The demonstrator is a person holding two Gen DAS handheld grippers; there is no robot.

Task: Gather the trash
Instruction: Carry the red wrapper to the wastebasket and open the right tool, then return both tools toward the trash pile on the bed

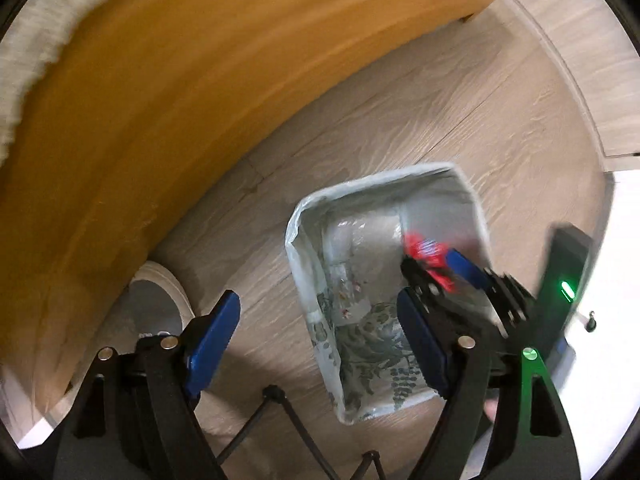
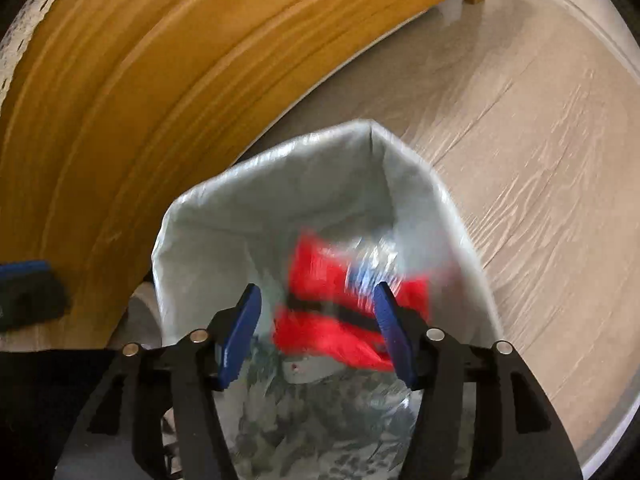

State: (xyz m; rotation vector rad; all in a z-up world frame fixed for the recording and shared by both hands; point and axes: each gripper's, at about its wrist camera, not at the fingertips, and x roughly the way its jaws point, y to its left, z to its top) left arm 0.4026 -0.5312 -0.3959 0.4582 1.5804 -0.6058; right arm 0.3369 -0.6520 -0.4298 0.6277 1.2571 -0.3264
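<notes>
Standing on the floor [image 2: 520,140], the lined bin [image 2: 280,184] took a red wrapper [image 2: 340,304], blurred, apparently dropping from the right hand-held gripper [image 2: 320,328], whose jaws stood apart; the left hand-held gripper [image 1: 320,344] gaped empty. Next: fetching more trash.

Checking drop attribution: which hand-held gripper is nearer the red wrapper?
Right. The right hand-held gripper is over the lined bin, open, with the blurred red wrapper just beyond its fingertips. The left hand-held gripper is open beside it, farther from the wrapper.
</notes>
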